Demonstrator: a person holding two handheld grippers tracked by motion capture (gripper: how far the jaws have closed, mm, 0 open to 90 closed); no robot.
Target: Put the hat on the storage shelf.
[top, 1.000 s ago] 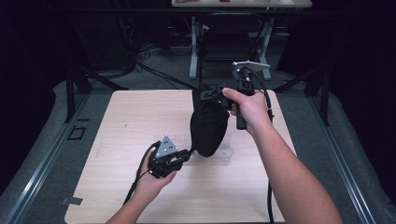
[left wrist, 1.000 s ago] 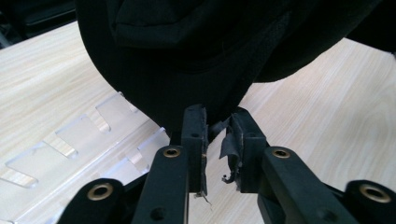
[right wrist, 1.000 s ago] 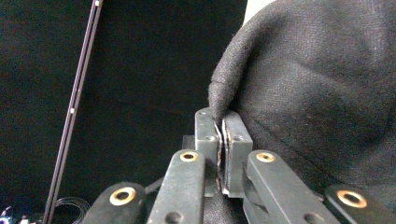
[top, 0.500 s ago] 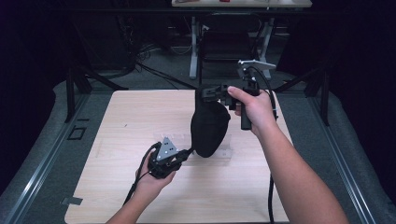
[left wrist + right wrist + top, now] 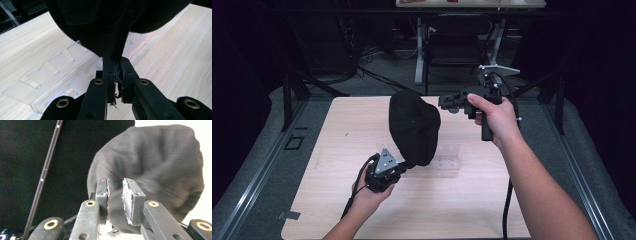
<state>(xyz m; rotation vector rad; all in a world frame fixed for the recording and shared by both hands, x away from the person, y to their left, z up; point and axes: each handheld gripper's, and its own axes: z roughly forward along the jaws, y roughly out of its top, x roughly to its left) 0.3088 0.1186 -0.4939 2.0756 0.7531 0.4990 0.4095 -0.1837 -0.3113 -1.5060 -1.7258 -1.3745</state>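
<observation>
We held a black fabric cap (image 5: 414, 127) up over the middle of the light wooden surface (image 5: 327, 135), its lower edge clamped between the jaws of our left gripper (image 5: 403, 166), which sat low and just toward us from the cap. In the left gripper view the jaws pressed together on a fold of the cap (image 5: 117, 22), frayed threads showing between them. A clear plastic rack (image 5: 57, 72) lay flat on the surface beneath the cap. Our right gripper (image 5: 446, 102) hung raised just to the right of the cap, its jaws a little apart and gripping nothing, pointed at the cap's side (image 5: 155, 167). We could read no brand, label or writing on the cap, the rack or the grippers.
</observation>
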